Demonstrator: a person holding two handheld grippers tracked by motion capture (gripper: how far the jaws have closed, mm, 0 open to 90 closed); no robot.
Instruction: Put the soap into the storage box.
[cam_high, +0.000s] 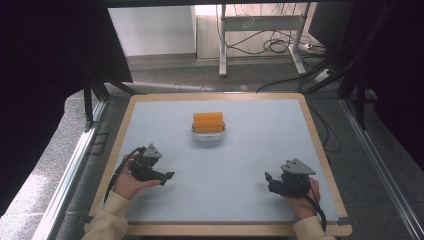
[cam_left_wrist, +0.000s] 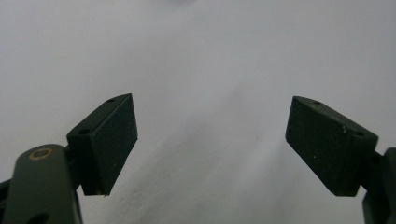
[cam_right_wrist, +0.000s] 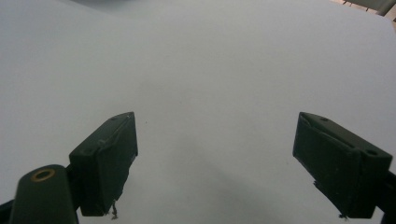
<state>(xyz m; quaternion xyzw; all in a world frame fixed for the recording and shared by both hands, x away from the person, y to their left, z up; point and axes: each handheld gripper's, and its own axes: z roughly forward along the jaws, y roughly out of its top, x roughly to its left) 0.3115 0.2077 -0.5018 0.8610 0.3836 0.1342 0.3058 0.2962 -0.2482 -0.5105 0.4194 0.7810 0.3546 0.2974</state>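
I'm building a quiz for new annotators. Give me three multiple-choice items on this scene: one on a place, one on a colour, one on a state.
1. Where is the white dish?
A. middle of the far half of the table
B. near right corner
C. on the floor

2. What colour are the rolls in it?
A. green
B. orange
C. blue

3. How are the left gripper and right gripper?
A. both shut
B. both open, holding nothing
C. one grips the dish

Answers: 1 A, the high view shows it centred, beyond both grippers. 2 B, they are plainly orange. 3 B, each gripper view shows its fingers wide apart over bare table.
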